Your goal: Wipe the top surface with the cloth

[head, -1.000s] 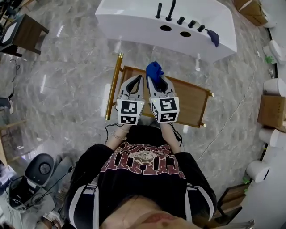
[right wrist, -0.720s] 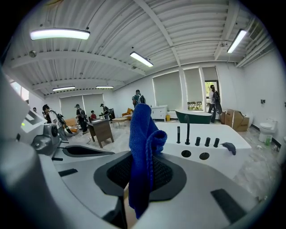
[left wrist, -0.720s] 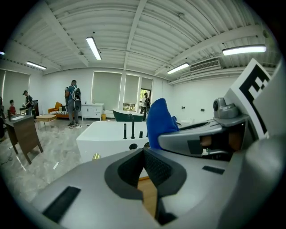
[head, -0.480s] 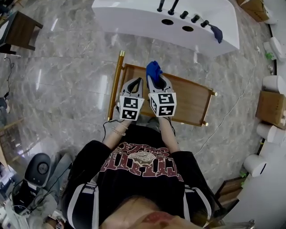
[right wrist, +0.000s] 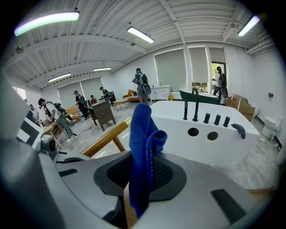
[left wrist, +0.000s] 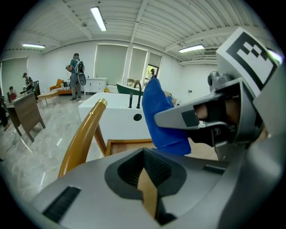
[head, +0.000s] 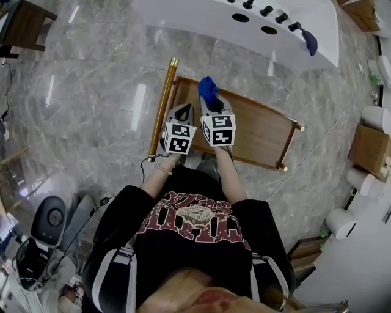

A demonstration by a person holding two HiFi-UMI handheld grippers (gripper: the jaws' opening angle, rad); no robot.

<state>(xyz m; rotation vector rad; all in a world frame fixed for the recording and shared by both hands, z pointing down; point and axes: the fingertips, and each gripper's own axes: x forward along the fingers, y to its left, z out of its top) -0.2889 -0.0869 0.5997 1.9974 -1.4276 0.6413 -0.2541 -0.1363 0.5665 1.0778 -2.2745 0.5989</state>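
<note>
The right tool [right wrist: 143, 166] is pinching the cloth [right wrist: 142, 134]. Its dark ribbed pads close on the fabric from both sides.

The cloth is deep blue with a short, nubbly pile. It is folded on itself, so it stands up out of the jaws as a thick strip. Its top curls over to one side in a soft loop, and a shorter end hangs down below the pads. Seen from the left tool's camera, it is a rumpled blue flap [left wrist: 163, 117] sticking out past the right tool's grey tip.

In the head view the cloth [head: 208, 90] is above the left end of the wooden desk [head: 263, 131], near the gold rail [head: 162, 107] along that end. The pictures do not show whether it touches the wood.

The left tool [left wrist: 144, 154] is pressed together with nothing in it, and only a thin slit shows between its pads. It is just beside the right tool, over the same end of the desk, and the two marker cubes are almost level.

Beyond the desk stands a white tub [head: 183, 15] with black taps. A second dark blue rag [head: 309, 40] is draped on its rim.
</note>
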